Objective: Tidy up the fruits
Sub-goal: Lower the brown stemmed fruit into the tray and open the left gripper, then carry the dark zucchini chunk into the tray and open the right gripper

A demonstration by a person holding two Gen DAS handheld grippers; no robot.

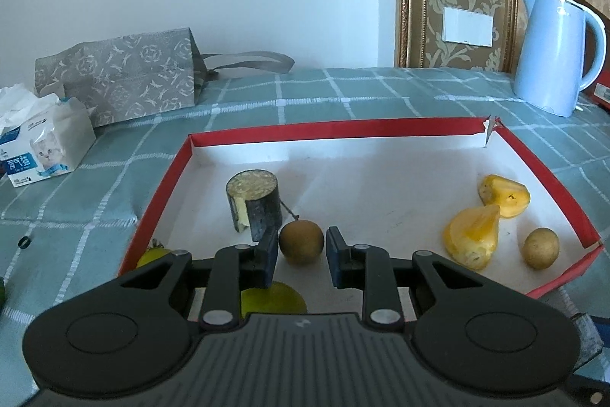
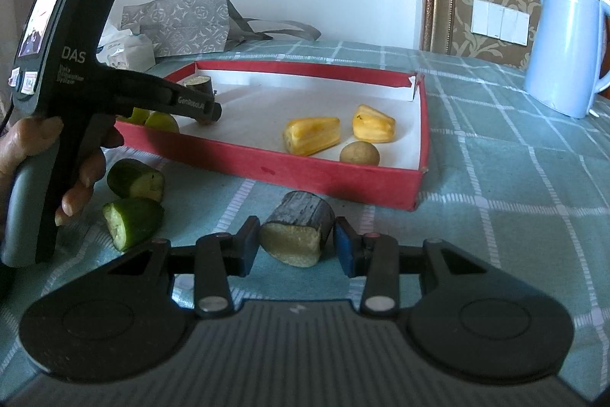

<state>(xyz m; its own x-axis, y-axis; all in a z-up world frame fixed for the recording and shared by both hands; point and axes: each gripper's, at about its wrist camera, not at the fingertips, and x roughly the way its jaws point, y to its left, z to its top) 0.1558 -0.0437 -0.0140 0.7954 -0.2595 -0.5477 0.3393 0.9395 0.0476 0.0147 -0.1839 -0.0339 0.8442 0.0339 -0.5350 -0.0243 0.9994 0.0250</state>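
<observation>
Checked tablecloth (image 2: pixel 495 178) under the red tray (image 2: pixel 305 174): my left gripper (image 1: pixel 301 246) clamps a longan (image 1: pixel 301 242) inside for sorting; right gripper (image 2: pixel 297 246) pinches sugarcane (image 2: pixel 295 233) just outside.

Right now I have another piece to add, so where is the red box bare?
Bare: the white floor mid-box, between the dark cylinder and the yellow pieces, back to the far wall. Crowded: the right end, with yellow pieces and a small brown fruit; the near-left corner, with green fruit and the left claw.
</observation>
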